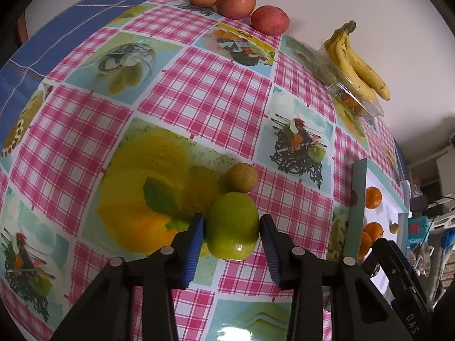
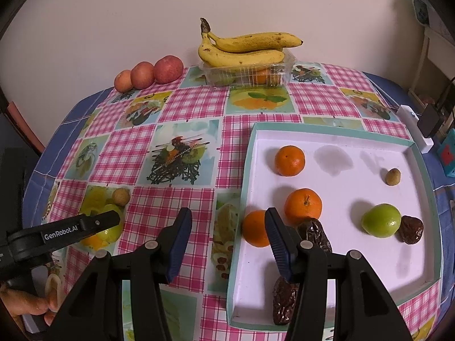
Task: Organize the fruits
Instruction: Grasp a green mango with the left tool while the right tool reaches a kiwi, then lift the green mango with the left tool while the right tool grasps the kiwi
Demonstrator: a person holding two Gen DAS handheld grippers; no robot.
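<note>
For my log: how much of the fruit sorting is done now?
Done: the white tray holds three oranges, a green fruit, dates and a small brown fruit. In hand: the left gripper brackets the green fruit on the tablecloth, jaws open. Left: the small brown round fruit beside it.

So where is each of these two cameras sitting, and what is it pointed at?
Left wrist: sits on the left gripper, looking along its fingers at a green fruit between them on the tablecloth.
Right wrist: sits on the right gripper, facing the white tray; a hand shows at lower left.
Shared: bananas, three apples, tray, that green fruit.
</note>
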